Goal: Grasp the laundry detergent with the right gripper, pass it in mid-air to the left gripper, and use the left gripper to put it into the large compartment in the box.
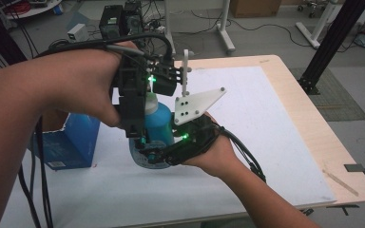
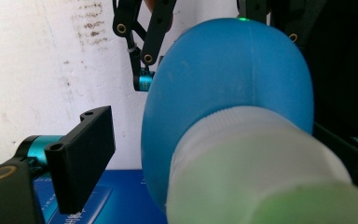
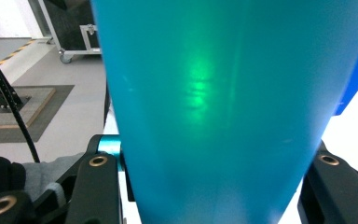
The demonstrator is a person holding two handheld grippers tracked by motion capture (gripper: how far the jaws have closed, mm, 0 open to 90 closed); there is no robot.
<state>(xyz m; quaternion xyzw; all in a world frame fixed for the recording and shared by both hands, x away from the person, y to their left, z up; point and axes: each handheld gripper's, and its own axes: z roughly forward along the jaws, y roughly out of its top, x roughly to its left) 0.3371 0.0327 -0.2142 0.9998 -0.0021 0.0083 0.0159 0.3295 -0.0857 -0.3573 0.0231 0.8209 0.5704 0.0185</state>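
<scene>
A blue bottle (image 1: 160, 127) with a white cap (image 1: 151, 99) is held above the white sheet. My right gripper (image 1: 160, 155) comes from the right and is shut on the bottle's lower body; in the right gripper view the blue body (image 3: 214, 116) sits tight between both jaws (image 3: 216, 186). My left gripper (image 1: 145, 123) reaches down from above around the cap. In the left gripper view the cap (image 2: 256, 163) lies between the jaws (image 2: 214, 158), with a clear gap to the left pad (image 2: 84, 158), so this gripper is open. The bottle's body (image 2: 228, 74) runs away behind it.
A blue box (image 1: 71, 140) stands on the table just left of the bottle, also below it in the left gripper view (image 2: 112, 200). A white sheet (image 1: 266, 118) covers the wooden table (image 1: 313, 128). Cables trail from both grippers. Equipment and stands sit on the floor beyond.
</scene>
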